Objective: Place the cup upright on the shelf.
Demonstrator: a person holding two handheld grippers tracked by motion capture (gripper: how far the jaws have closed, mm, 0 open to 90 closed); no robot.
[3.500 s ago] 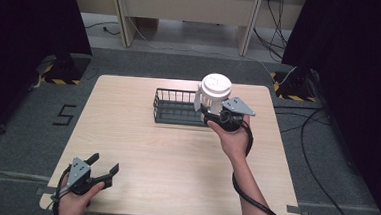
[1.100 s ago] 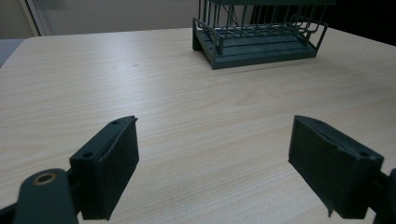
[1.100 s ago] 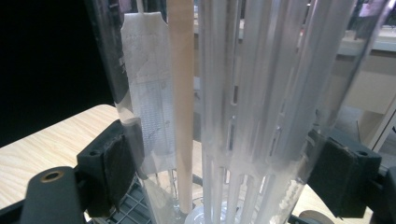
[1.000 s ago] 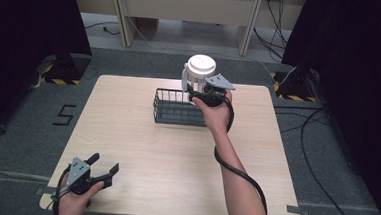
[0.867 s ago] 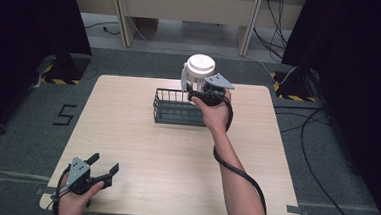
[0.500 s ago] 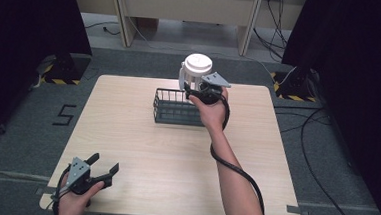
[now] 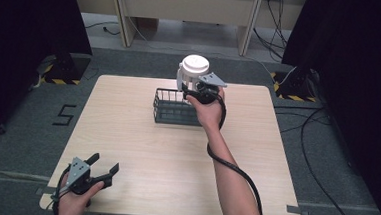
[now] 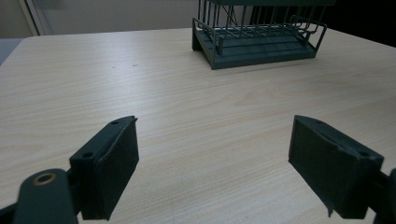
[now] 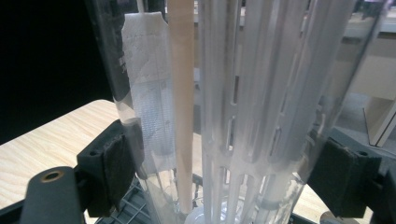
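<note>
I see a clear plastic container (image 7: 193,75) with a white round lid, held upright over the far right end of the dark wire rack (image 7: 171,109) on the desk (image 7: 140,154). In the right gripper view its wall (image 9: 243,107) is transparent, with a white slotted, ribbed insert inside and a pale wooden-looking strip running down beside a white textured patch. My right hand-held gripper (image 7: 199,90) is clenched on the container, one black jaw pressed to each side of the clear wall. That forearm reaches straight out from the near edge, hand raised above the rack, cable looping down along the arm. My left hand-held gripper (image 7: 96,174) sits at the near left corner of the desk, low and level, jaws spread wide with nothing between them, aimed toward the rack.
</note>
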